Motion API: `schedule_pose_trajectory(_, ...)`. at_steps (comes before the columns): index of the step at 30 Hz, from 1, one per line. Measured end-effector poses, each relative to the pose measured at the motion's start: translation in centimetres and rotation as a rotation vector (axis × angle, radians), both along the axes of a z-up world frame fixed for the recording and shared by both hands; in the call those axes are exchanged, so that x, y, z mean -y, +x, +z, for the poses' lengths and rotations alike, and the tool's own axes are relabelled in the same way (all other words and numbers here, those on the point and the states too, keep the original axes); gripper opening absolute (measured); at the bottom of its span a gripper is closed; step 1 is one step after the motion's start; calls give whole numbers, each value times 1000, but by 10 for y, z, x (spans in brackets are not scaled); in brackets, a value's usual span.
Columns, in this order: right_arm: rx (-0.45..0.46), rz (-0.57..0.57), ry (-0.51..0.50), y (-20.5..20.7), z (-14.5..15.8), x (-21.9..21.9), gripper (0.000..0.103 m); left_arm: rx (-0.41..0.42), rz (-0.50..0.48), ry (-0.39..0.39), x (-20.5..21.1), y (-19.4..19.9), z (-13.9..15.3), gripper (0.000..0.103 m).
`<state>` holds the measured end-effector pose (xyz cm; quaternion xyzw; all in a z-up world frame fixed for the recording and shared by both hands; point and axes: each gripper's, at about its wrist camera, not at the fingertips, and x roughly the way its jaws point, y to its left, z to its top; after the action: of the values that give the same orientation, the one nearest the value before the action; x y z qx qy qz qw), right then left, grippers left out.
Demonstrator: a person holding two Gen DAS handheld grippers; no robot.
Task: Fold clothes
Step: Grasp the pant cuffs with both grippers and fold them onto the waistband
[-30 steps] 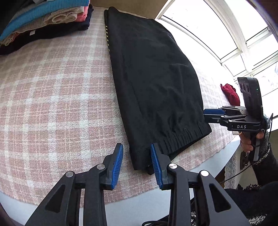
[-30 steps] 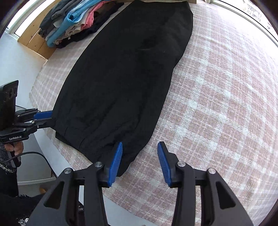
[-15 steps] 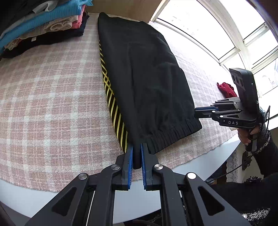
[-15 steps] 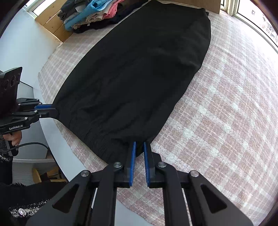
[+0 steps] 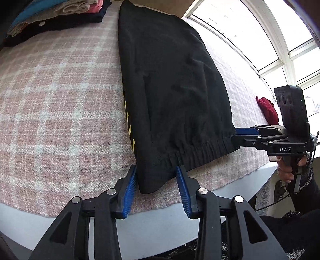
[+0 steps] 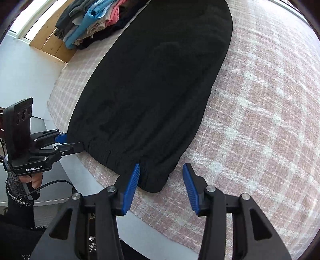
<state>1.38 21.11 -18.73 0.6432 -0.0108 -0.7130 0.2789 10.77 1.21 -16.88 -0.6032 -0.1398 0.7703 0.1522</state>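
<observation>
Black trousers (image 5: 172,84) with a yellow-striped side lie lengthwise on the pink plaid table (image 5: 50,100), cuffs at the near edge; they also show in the right wrist view (image 6: 160,84). My left gripper (image 5: 157,190) is open, its jaws either side of the left cuff corner. My right gripper (image 6: 162,188) is open around the right cuff corner. Each gripper shows in the other's view: the right one (image 5: 236,136) at the cuff's right end, the left one (image 6: 78,144) at its left end.
A stack of folded clothes (image 5: 54,16) sits at the table's far left corner, also in the right wrist view (image 6: 92,22). A red cloth (image 5: 268,108) lies at the right by the window. The table's white near edge (image 5: 160,224) is just below both grippers.
Both grippers were shut on the cuff corners half a second ago, lifting the edge so the yellow stripes showed. Now both are open and the cuff lies flat on the table.
</observation>
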Motion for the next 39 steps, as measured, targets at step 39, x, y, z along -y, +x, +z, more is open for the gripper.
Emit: schedule_pose_trajectory(39,-246,-415,-226,-333,70,-11,16,-351,34,-9,41,-335,91,11)
